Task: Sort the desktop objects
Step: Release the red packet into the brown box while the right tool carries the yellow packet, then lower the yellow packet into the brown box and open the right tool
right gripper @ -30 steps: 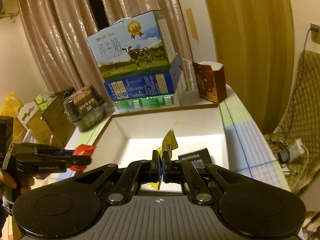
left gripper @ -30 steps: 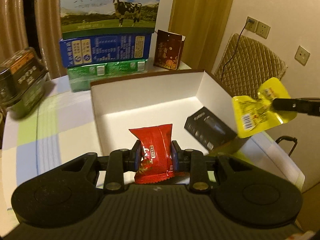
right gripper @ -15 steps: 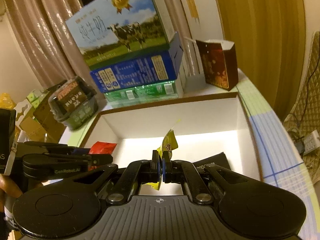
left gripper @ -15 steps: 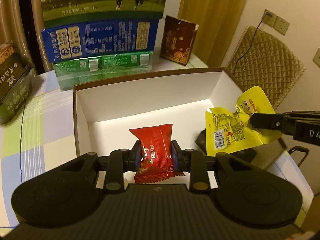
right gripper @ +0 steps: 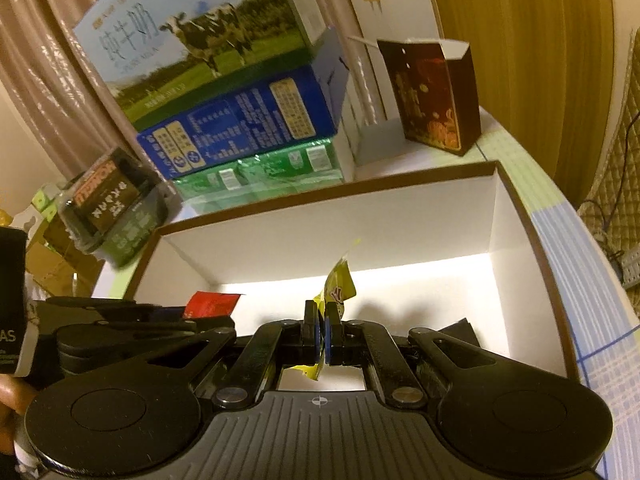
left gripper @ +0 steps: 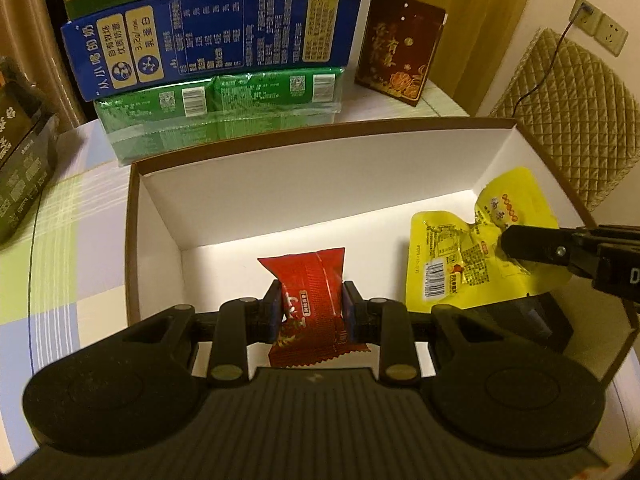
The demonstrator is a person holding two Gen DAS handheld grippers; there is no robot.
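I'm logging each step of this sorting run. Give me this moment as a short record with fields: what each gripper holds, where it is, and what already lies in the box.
left gripper: shut on red snack packet, held over the box's near left part
right gripper: shut on yellow snack packet, held over the box's right side
white box: open, brown rim, on the checked tablecloth
already in box: black packet, near right corner
behind box: stacked milk cartons, dark red paper bag
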